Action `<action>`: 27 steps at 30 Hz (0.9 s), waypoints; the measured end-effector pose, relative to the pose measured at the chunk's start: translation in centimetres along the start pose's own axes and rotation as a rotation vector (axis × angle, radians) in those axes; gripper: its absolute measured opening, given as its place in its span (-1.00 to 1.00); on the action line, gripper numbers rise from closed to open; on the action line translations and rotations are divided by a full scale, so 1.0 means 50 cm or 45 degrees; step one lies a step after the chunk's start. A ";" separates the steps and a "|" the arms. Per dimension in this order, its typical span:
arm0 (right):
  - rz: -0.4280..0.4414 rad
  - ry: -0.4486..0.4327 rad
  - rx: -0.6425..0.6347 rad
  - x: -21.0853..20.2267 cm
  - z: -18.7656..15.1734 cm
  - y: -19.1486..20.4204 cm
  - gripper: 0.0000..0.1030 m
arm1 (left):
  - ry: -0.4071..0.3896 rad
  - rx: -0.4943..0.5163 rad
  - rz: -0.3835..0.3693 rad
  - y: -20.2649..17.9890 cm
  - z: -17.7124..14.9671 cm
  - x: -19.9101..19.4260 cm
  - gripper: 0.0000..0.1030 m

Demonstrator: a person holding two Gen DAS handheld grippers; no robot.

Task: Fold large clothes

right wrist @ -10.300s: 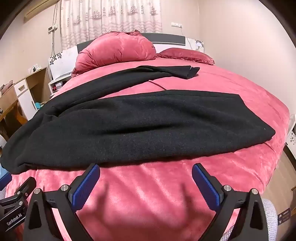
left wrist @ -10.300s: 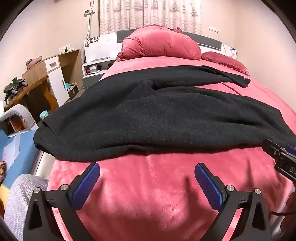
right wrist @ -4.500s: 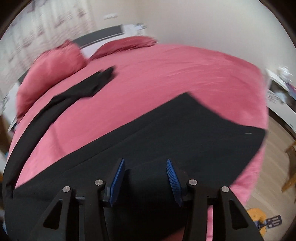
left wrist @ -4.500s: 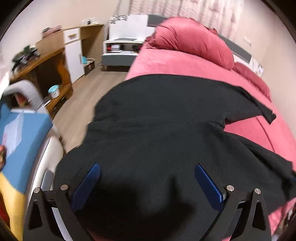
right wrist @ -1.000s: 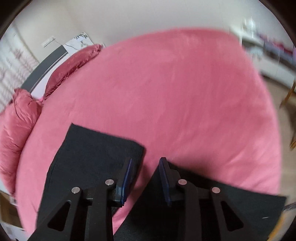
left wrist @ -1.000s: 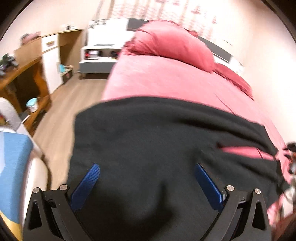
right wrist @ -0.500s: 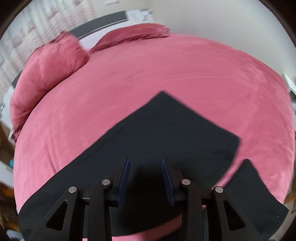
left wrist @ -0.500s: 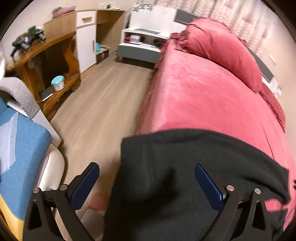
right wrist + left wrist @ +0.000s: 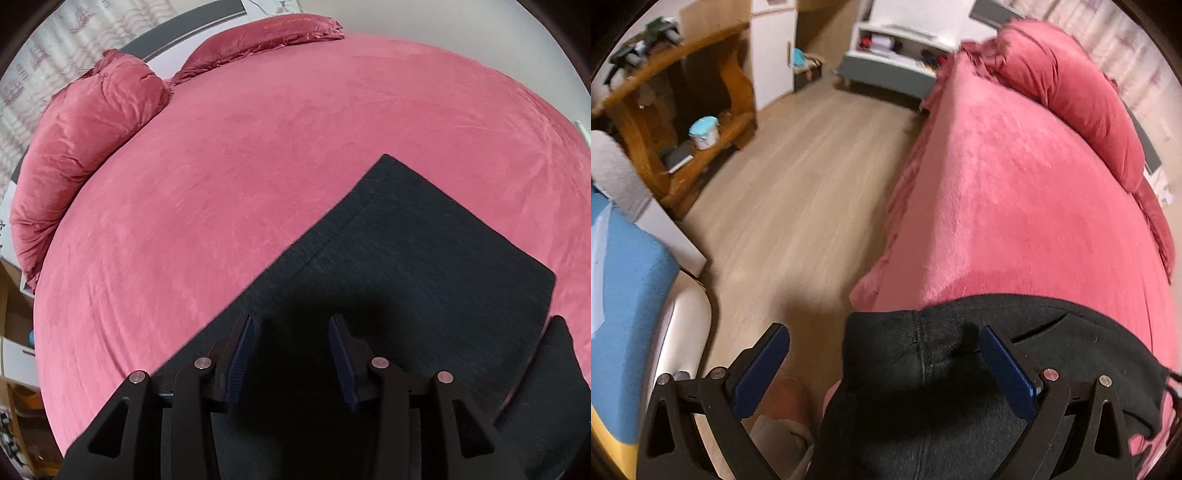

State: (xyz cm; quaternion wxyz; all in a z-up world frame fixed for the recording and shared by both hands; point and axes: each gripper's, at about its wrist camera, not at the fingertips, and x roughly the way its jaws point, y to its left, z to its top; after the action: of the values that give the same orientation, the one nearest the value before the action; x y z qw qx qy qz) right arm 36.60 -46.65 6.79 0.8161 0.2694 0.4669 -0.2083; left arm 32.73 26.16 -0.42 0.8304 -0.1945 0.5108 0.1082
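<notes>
Black knit garment [image 9: 979,402] lies at the near edge of the bed [image 9: 1015,206], one end hanging over the bed's corner by the floor [image 9: 798,192]. Left gripper [image 9: 882,365] wide open above it, holding nothing; can't tell if the pads touch the cloth. In right view the garment [image 9: 417,266] lies flat w/ a squared corner. Right gripper [image 9: 291,354] part open just over the fabric, nothing pinched. Further back: red pillows [image 9: 85,136] at the head. Wooden desk [image 9: 676,96] w/ a light-blue tub [image 9: 704,132] on its low shelf.

Black garment [image 9: 960,406] — lower part cut off
</notes>
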 end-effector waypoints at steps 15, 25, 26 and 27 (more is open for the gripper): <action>-0.137 0.107 0.125 0.111 0.058 0.045 0.15 | 0.108 -0.030 -0.108 -0.013 0.043 0.074 1.00; -0.206 0.063 0.027 0.123 0.040 0.071 0.15 | 0.067 0.021 -0.138 -0.022 0.038 0.073 0.99; -0.204 0.065 0.026 0.123 0.040 0.070 0.15 | 0.079 0.018 -0.151 -0.021 0.037 0.076 0.98; -0.202 0.068 0.023 0.123 0.039 0.069 0.15 | 0.103 0.014 -0.166 -0.019 0.037 0.078 0.97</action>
State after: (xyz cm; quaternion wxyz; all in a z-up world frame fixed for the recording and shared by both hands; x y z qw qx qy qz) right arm 42.88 -45.78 3.08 0.7817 0.2445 0.5065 -0.2695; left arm 36.37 26.04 -2.96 0.8154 -0.2272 0.5308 0.0430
